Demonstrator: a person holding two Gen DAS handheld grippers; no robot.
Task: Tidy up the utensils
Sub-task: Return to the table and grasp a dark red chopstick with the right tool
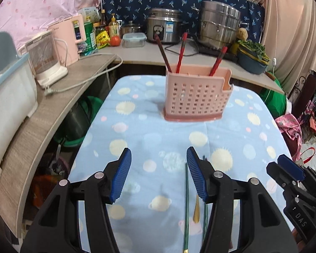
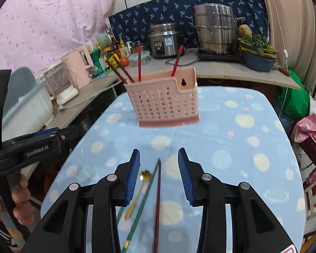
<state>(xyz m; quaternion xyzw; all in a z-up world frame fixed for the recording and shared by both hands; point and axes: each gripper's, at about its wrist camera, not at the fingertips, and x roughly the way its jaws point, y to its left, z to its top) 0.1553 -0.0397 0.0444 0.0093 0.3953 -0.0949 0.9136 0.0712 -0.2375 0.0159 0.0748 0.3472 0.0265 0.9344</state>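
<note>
The table [image 2: 231,130] carries a soft blue cloth printed with pale round planets. A pink plastic utensil holder [image 2: 164,103], rectangular with a perforated grid wall, stands upright at the far centre. It holds red chopsticks [image 2: 139,63] and dark brown chopsticks [image 2: 120,69], all leaning, tips down.

The left gripper [image 1: 159,175] hangs over the near cloth, jaws parted about halfway, ribbed blue pads gripping nothing. The right gripper [image 2: 159,176] has narrower jaws, likewise empty.

On the cloth under the right gripper's jaws lie a green chopstick [image 2: 144,200], a dark maroon chopstick [image 2: 157,206] and a gold spoon [image 2: 137,194]. Their long axes run near to far, roughly toward the holder. The spoon's bowl points away.
</note>
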